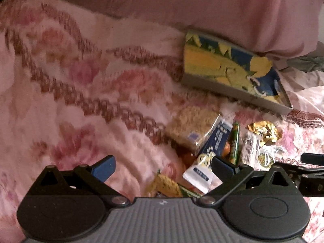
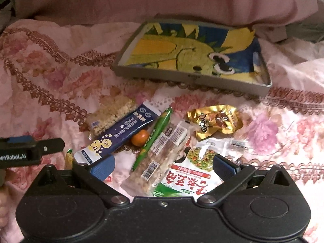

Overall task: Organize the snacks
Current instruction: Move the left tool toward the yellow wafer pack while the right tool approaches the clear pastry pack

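Pink floral bedspread point(image 2: 50, 70) with brown lace trim, carrying all items. Shallow grey tray point(image 2: 192, 81) with a yellow, green and blue cartoon lining: lies toward the far side of the bedspread, close under a plain pink cushion point(image 2: 162, 0); nothing lies inside it. Snack pile, near side of the tray and apart from it: puffed-rice bar point(image 2: 111, 113) in clear wrap at the pile's left end; dark blue stick sachet point(image 2: 119, 131) overlapping its near edge; small orange fruit point(image 2: 139, 138) tucked between the sachet and a slim green stick pack point(image 2: 154, 135); clear bag of nuts point(image 2: 160, 158) with a barcode, just right of the green pack; crumpled gold packet point(image 2: 216, 121) at the far right; white-and-green printed pouch point(image 2: 194, 172) nearest the camera. Right gripper point(image 2: 162, 166): jaws spread wide, holding nothing, poised over the nut bag and pouch. Left gripper point(image 1: 162, 168): jaws likewise wide apart and empty, over the pile's left side, with the sachet and a small yellow packet point(image 1: 166, 184) between its blue pads.
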